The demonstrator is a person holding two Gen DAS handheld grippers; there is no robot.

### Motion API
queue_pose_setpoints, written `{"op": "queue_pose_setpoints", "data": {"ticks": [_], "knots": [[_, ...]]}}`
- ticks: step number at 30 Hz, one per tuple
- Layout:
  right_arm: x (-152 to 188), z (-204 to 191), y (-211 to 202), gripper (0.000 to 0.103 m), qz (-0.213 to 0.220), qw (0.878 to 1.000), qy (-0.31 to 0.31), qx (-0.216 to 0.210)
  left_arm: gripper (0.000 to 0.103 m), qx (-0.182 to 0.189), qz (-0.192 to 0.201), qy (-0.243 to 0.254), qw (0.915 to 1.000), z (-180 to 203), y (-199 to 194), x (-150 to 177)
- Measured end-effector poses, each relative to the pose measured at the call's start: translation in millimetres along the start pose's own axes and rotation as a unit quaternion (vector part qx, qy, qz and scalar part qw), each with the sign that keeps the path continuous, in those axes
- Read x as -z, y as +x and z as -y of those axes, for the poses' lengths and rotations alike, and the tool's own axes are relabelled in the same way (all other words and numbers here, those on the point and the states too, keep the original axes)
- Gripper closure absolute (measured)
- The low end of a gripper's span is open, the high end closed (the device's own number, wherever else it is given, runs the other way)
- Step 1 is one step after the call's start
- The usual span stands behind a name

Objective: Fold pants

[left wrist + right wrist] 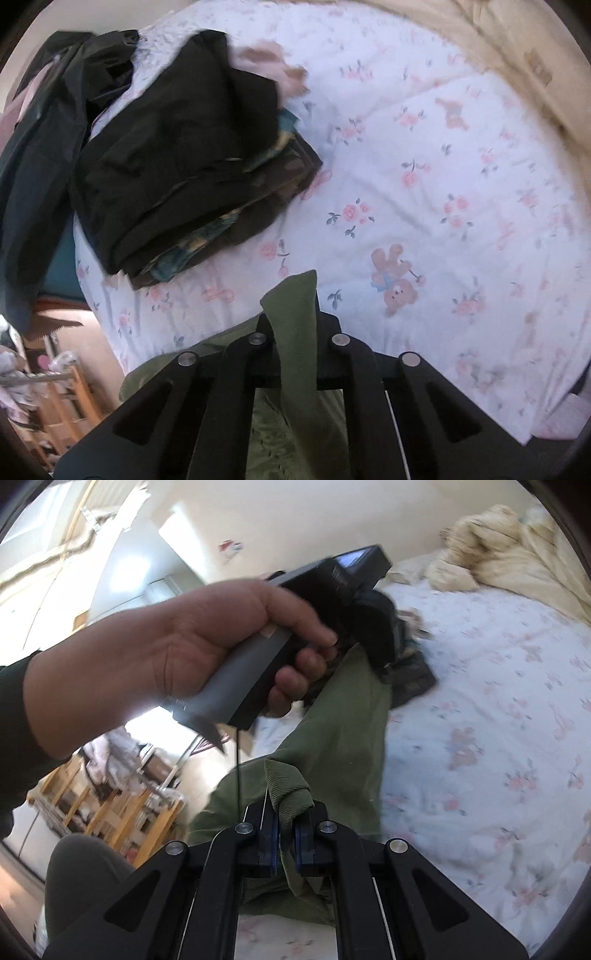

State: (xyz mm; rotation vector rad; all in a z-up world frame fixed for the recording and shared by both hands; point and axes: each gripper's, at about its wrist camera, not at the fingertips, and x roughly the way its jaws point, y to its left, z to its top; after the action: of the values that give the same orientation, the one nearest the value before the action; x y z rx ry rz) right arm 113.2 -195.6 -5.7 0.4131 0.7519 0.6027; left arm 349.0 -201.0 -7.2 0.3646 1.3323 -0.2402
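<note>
Both tools, left and right, clamped on green pants.

The left wrist view sits just behind its own fingers, close above the bed, looking forward and down across the floral sheet to a stack of dark clothes at upper left. The right wrist view rides its gripper the same way but faces sideways along the bed — it takes in the left hand gripping the other tool, with the room's wall and wooden shelves beyond. Both views share the sheet, the green pants close to each lens, and the dark stack.
</note>
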Motion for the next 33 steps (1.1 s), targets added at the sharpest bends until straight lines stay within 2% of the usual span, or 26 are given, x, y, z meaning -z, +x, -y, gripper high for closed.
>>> {"op": "queue_pose_setpoints", "data": {"ticks": [5, 8, 11, 15, 21, 27, 29, 32, 33], "knots": [[-0.2, -52.6, 25.2, 0.098, -0.030, 0.997, -0.063, -0.024, 0.099, 0.017, 0.027, -0.046, 0.9984, -73.0, -33.0, 36.1], [5.2, -91.3, 55.1, 0.098, -0.065, 0.992, -0.098, -0.041, 0.099, 0.023, 0.033, -0.084, 0.9957, -128.3, -38.2, 69.4], [14.5, -127.6, 87.5, 0.098, -0.104, 0.985, -0.130, -0.055, 0.099, 0.024, 0.034, -0.113, 0.9927, -173.1, -33.9, 102.8], [43.6, -173.7, 139.7, 0.098, -0.177, 0.966, -0.180, -0.053, 0.099, 0.022, 0.023, -0.139, 0.9898, -221.7, -6.6, 150.8], [84.3, -209.9, 193.7, 0.098, -0.237, 0.945, -0.221, -0.036, 0.099, 0.017, 0.017, -0.182, 0.9830, -256.0, 36.1, 191.8], [108.5, -207.8, 216.4, 0.097, -0.269, 0.938, -0.215, -0.029, 0.094, 0.014, 0.010, -0.203, 0.9790, -265.4, 67.5, 214.9], [114.2, -200.7, 217.9, 0.097, -0.275, 0.940, -0.199, -0.028, 0.088, 0.010, 0.005, -0.197, 0.9803, -264.9, 72.6, 217.8], [115.4, -196.5, 215.5, 0.094, -0.273, 0.944, -0.181, -0.033, 0.077, 0.019, 0.028, -0.222, 0.9745, -274.9, 55.4, 226.1], [115.6, -195.9, 214.0, 0.094, -0.272, 0.945, -0.177, -0.035, 0.069, 0.021, 0.033, -0.236, 0.9710, -280.4, 46.4, 230.3]]}}
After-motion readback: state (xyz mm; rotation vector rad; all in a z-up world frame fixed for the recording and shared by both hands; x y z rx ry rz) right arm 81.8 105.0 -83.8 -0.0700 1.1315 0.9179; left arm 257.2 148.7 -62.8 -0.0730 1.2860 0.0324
